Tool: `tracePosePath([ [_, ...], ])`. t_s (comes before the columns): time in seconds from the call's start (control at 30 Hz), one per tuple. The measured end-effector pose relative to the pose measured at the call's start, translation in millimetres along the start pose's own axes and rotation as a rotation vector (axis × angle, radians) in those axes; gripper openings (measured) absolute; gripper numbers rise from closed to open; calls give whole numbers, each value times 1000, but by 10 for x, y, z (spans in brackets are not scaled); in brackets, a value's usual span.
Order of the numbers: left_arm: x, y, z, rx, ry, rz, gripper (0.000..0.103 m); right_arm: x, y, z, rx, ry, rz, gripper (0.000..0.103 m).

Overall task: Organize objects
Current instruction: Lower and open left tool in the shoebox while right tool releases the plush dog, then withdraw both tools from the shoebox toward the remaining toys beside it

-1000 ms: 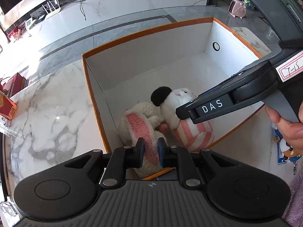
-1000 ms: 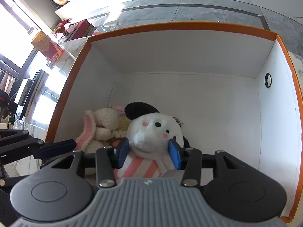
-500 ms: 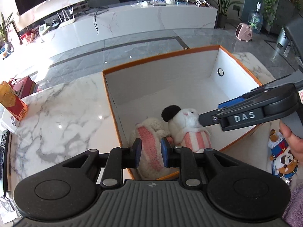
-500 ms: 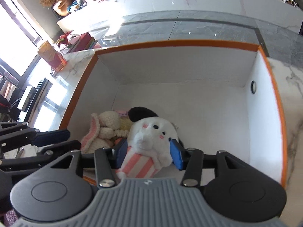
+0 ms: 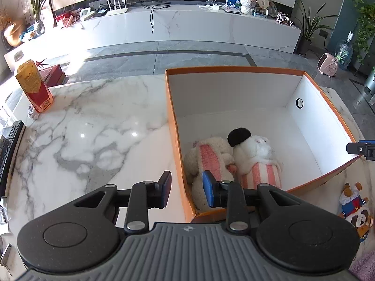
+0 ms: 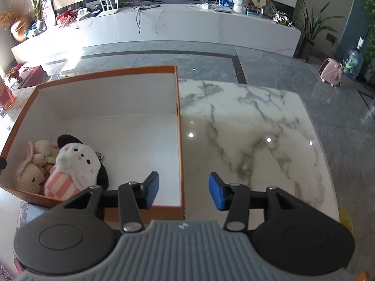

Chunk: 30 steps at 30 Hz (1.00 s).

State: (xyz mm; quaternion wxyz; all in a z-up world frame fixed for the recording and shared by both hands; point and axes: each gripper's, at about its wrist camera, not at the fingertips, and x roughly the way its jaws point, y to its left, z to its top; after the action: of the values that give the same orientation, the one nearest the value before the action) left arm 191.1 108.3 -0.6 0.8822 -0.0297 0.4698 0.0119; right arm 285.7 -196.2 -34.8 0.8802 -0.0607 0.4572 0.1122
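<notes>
With both plush toys already lying in the box [image 5: 234, 98], the step in hand is judged to be fetching the next item. The left tongs [image 5: 186, 190] have just been opening and stand partly apart, empty, straddling the orange rim near the box's near-left corner. The right tongs [image 6: 184, 193] have just been narrowing, yet a clear gap is left and nothing is held; they hang over the box's right wall. The bunny plush [image 5: 208, 157] and the striped plush [image 5: 257, 161] are pressed together in the near-left corner of the box. One cartoon bear toy [image 5: 355, 207] is seen on the counter [image 5: 82, 128], just outside the box's near-right wall. It is probably next: it should be approached by the right tongs from above, widened first, pinched across the body, then lifted clear of the rim and set in the free right half of the box.
</notes>
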Motion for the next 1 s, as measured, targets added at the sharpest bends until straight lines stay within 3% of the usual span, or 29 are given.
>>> tracePosePath([
  [0.1,56,-18,-42,5,28,-1,23,7,-57,-74,35,-1,34,33],
  [0.17,82,-57,-75,21,39,17,15,14,-33,-102,61,8,71,16],
  [0.43,27,-60,-175,43,46,61,9,-72,111,-204,47,29,49,15],
  [0.8,-286,33,-524,44,51,71,6,-438,217,-711,71,78,85,12],
  [1.0,-476,-15,-587,75,10,81,5,-602,249,-937,74,88,88,12],
])
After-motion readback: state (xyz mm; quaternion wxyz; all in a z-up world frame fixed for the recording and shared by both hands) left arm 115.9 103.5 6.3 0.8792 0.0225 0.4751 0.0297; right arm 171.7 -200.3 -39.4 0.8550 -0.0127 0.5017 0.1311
